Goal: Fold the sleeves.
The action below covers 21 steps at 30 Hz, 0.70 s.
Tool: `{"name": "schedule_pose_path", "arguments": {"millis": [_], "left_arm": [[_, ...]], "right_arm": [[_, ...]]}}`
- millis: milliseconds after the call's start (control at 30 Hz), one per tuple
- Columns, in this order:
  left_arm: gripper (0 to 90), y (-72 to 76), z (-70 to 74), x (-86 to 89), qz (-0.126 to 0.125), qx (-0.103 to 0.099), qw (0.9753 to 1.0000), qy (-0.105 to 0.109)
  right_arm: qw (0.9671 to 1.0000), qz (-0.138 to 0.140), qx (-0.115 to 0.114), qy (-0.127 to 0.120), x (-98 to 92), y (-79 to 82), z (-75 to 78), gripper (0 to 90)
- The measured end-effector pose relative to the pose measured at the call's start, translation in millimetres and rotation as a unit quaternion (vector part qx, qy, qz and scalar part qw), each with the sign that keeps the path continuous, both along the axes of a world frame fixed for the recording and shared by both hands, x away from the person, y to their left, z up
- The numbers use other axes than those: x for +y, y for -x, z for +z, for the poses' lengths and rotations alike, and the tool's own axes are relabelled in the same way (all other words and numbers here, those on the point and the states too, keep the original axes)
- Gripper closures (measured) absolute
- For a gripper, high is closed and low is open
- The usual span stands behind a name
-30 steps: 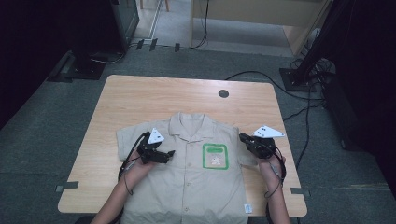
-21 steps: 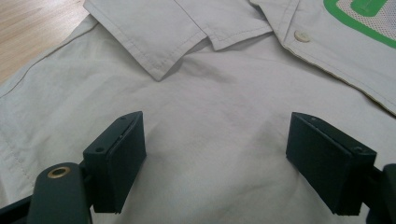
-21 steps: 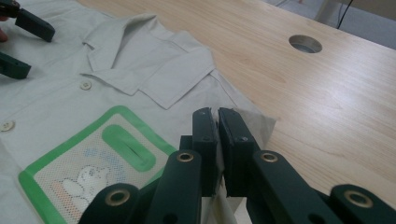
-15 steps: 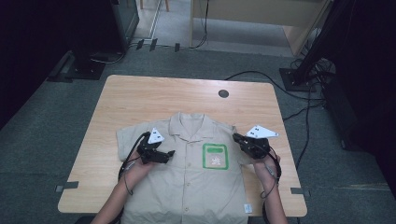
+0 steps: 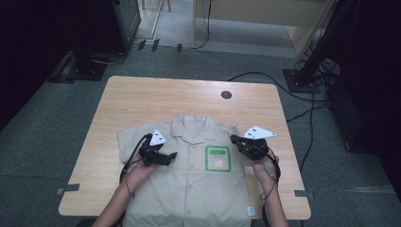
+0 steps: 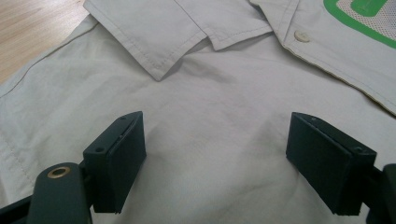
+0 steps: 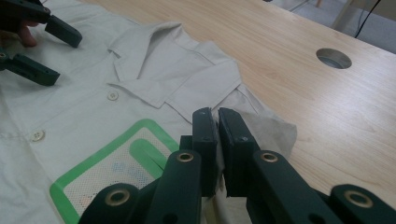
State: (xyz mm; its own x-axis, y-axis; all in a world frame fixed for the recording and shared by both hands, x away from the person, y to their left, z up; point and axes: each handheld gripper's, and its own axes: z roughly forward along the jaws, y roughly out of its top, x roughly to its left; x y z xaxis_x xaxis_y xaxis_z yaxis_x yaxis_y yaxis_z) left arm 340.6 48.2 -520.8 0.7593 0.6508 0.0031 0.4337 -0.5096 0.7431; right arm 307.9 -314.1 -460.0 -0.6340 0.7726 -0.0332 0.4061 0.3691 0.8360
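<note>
A beige short-sleeved shirt (image 5: 189, 189) lies face up and buttoned on the wooden table (image 5: 156, 97), its collar (image 6: 159, 28) toward the far side. A green-bordered patch (image 5: 218, 158) sits on its chest. My left gripper (image 5: 171, 158) hovers open just over the chest cloth (image 6: 210, 116) below the collar, nothing between its jaws. My right gripper (image 5: 233, 138) is at the shirt's right shoulder; its jaws (image 7: 215, 114) are pressed together on the sleeve (image 7: 266, 126), which is lifted and folded in toward the body. The left gripper (image 7: 65, 58) also shows far off in the right gripper view.
A round cable hole (image 5: 226, 94) sits in the tabletop beyond the shirt, with bare wood around it. The shirt's hem hangs at the near table edge. Cables (image 5: 265, 75) and a dark stand base (image 5: 80, 68) lie on the floor past the table.
My right gripper has moved left toward the shirt's middle, drawing the sleeve inward. The left gripper has stayed in place.
</note>
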Motion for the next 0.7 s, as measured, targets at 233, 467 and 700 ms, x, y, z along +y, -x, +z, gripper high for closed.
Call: {"name": "schedule_pose_path", "arguments": {"millis": [233, 467, 700], "left_arm": [[20.0, 0.0, 0.0, 0.0, 0.0, 0.0, 1.0, 0.001], [20.1, 0.0, 0.0, 0.0, 0.0, 0.0, 1.0, 0.0], [20.0, 0.0, 0.0, 0.0, 0.0, 0.0, 1.0, 0.0]], "right_arm": [[0.9999, 0.013, 0.003, -0.002, 8.2, -1.2, 2.0, 85.6], [0.9996, 0.027, 0.008, 0.0, 17.7, -2.7, 2.2, 85.6], [0.9992, 0.037, 0.014, 0.0, 25.9, -3.8, -3.6, 85.6]]}}
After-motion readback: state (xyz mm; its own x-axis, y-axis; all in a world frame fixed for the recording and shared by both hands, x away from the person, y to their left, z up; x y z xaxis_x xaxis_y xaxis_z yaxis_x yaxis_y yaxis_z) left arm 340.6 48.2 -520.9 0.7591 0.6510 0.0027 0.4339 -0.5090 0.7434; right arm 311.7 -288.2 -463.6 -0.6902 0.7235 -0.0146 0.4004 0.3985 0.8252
